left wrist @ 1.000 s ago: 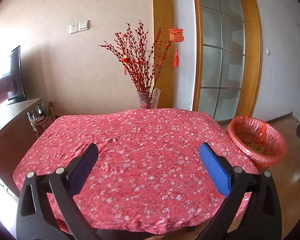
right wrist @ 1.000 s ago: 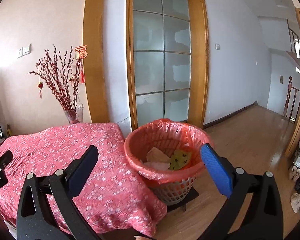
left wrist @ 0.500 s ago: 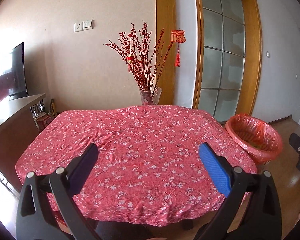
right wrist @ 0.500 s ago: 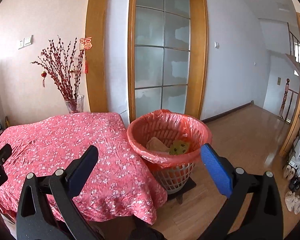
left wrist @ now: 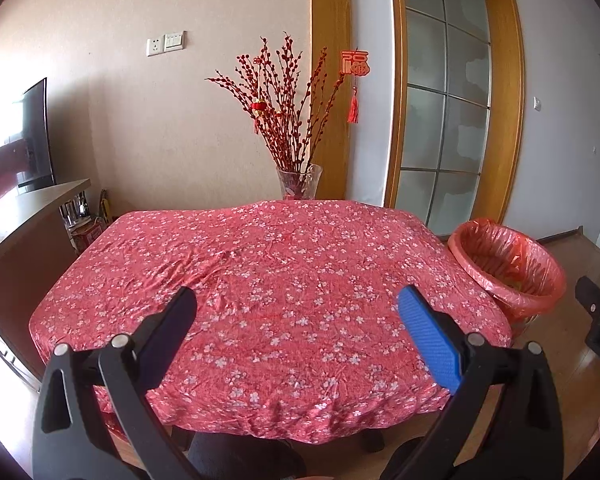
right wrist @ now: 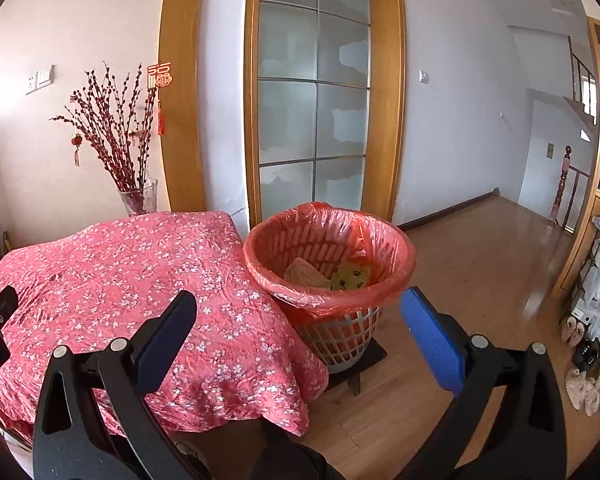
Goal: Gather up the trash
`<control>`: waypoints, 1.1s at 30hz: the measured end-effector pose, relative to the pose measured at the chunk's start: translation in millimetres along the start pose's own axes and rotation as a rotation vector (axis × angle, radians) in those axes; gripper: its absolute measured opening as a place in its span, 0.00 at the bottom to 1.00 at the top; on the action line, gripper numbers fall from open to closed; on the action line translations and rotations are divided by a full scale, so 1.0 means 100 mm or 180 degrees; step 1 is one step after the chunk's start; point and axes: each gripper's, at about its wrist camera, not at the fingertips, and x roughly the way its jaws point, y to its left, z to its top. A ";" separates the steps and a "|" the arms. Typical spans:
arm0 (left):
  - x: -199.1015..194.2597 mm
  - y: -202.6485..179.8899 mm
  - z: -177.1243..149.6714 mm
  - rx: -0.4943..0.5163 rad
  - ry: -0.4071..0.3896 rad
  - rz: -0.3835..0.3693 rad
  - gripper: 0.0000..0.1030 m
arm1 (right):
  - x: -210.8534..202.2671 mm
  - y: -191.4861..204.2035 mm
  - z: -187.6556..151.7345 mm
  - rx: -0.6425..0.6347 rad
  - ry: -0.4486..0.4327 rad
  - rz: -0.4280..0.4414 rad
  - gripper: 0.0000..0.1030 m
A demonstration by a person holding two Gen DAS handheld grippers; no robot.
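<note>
- One table [left wrist: 268,280], red floral cloth covering it, is showing no loose trash on top in either view.
- One trash basket [right wrist: 328,276], orange liner, is standing just beside the table's right edge, touching the cloth; it is lying ahead and slightly left of the right gripper [right wrist: 300,326], so the right hand is nearer.
- Trash inside the basket: two pieces are showing, a pale crumpled wrapper [right wrist: 306,274] and a yellow-green piece [right wrist: 352,276]; more underneath, cannot tell.
- One glass vase [left wrist: 299,181] with red branches is sitting at the table's far edge.
- Left gripper [left wrist: 296,312] is hovering over the table's near edge, jaws spread wide, gripping nothing.
- Right gripper: same, fully spread, empty.
- Judging collection is likely finished.
</note>
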 end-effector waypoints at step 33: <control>-0.06 -0.06 0.00 0.0047 -0.0063 -0.0008 0.96 | 0.00 0.00 -0.02 0.0009 0.0025 0.0000 0.98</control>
